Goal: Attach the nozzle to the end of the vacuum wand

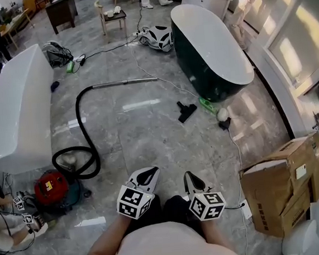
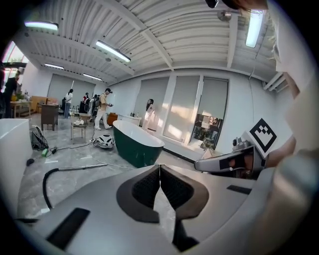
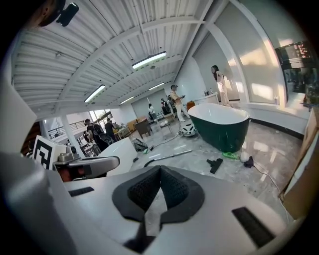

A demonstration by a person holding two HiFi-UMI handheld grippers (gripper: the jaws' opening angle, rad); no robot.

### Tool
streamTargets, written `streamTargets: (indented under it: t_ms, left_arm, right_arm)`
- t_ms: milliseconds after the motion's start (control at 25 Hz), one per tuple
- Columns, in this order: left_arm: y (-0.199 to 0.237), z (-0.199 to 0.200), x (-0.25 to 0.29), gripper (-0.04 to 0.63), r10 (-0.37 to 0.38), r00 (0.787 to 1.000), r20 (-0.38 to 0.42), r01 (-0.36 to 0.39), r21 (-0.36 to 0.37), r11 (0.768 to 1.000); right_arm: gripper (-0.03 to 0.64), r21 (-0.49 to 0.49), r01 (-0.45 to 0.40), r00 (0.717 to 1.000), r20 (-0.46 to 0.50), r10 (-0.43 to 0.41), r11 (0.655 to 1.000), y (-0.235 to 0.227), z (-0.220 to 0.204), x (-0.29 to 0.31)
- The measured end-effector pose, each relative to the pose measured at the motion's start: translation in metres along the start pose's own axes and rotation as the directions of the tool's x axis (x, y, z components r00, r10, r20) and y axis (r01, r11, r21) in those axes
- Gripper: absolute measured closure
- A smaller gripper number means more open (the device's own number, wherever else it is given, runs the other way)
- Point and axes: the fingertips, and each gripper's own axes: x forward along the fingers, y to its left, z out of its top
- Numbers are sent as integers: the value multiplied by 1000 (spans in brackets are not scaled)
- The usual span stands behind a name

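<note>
I'm holding left claw [image 1: 146, 175] and right claw [image 1: 191, 179] pressed together, empty — the nozzle [image 1: 186, 111] is lying apart from the wand [image 1: 127, 82], needing picking up first.

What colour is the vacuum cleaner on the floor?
The vacuum cleaner is red. The head view shows it best.

Bare floor [image 1: 148, 131] btwn wand [image 1: 127, 82] & nozzle [image 1: 186, 111]; green tub [image 1: 196, 73] right, hose [image 1: 80, 120] left.
</note>
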Motion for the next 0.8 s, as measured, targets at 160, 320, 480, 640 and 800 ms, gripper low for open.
streamTargets:
  t_ms: [160, 320, 480, 640, 800]
  left_arm:
    - [1, -2, -9, 584, -13, 1000, 1, 13, 3, 1000]
    - [11, -12, -15, 584, 6, 1000, -16, -7, -31, 1000]
    - [17, -19, -17, 584, 9, 1000, -26, -10, -35, 999]
    - [23, -21, -10, 584, 13, 999, -37, -15, -47, 999]
    - [43, -18, 2, 584, 21, 999, -43, -23, -56, 998]
  right_arm:
    - [601, 33, -18, 999, 35, 16, 999, 4, 1, -1]
    - [601, 35, -37, 998, 51, 35, 999, 13, 3, 4]
    - [601, 25, -52, 998, 49, 51, 998, 17, 1, 10]
    - [601, 57, -36, 998, 48, 33, 998, 5, 3, 15]
    - [601, 66, -21, 999, 43, 18, 998, -5, 10, 35]
